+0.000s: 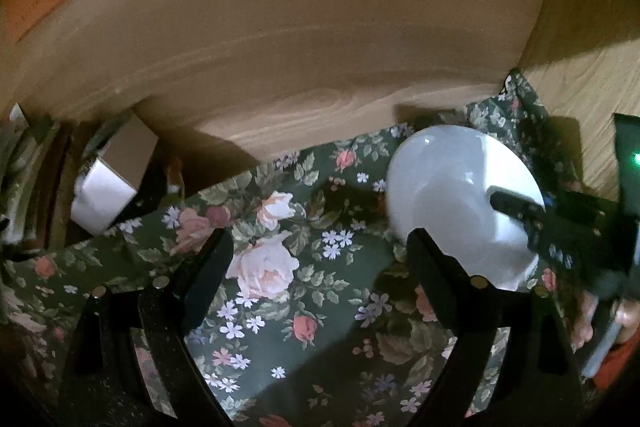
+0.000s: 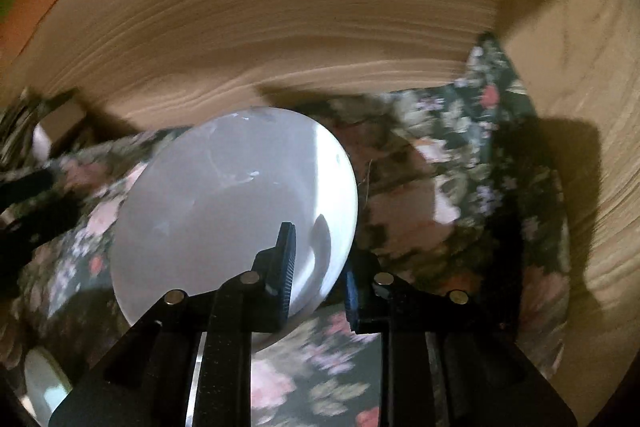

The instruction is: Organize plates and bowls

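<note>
A white bowl (image 2: 232, 211) is held tilted above the floral cloth (image 2: 440, 187). My right gripper (image 2: 320, 267) is shut on its near rim, one finger (image 2: 286, 259) inside the bowl and the other outside. The same bowl (image 1: 452, 195) shows at the right of the left wrist view, with the right gripper's finger (image 1: 516, 207) on it. My left gripper (image 1: 320, 259) is open and empty, low over the floral cloth (image 1: 280, 267), left of the bowl.
A wooden back wall (image 1: 320, 47) and right side wall (image 2: 580, 107) close in the cloth. A small box (image 1: 112, 183) stands at the far left. Another white dish (image 2: 42, 383) shows at the bottom left of the right wrist view.
</note>
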